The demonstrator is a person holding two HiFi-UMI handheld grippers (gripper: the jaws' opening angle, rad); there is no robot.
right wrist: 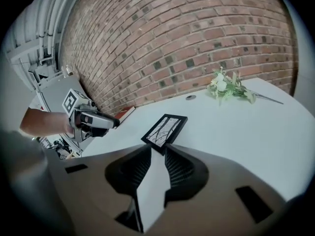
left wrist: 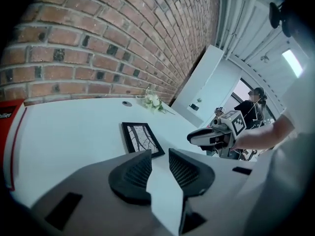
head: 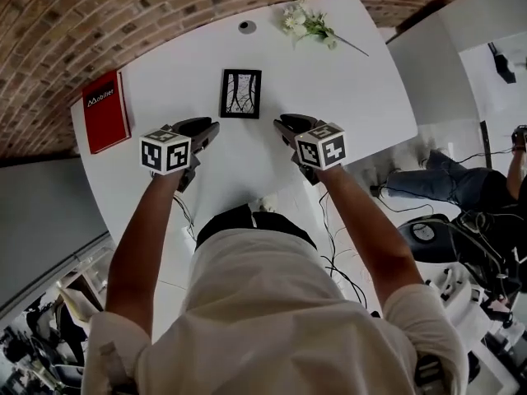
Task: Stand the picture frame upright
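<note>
— White table (head: pixel 206 48) below, brick behind it. What does the head view give you for writing?

— One red book (head: pixel 106 110) at the table's left edge, with white lettering across the top of its cover, too small to read with confidence. Each gripper's cube bears black-and-white square markers, no words.

— And the picture frame (head: pixel 241 93)?

— Lying flat, glass up, a branch-like drawing inside. It sits ahead of the left gripper (head: pixel 210 127) and the right gripper (head: pixel 282 124), about midway between their lines, touching neither. A sprig of flowers (head: pixel 306 23) lies farther back.

— Left gripper view?

— Jaws stand apart, with only bare table in the gap. The frame lies beyond the left pad's tip, still flat. The book shows at the far left edge, its lettering cut off.

— Right gripper view?

— Jaws parted there too, a narrower gap, nothing gripped. The frame's near corner shows just past the tips, in line with that gap. No print is legible on the frame itself.
</note>
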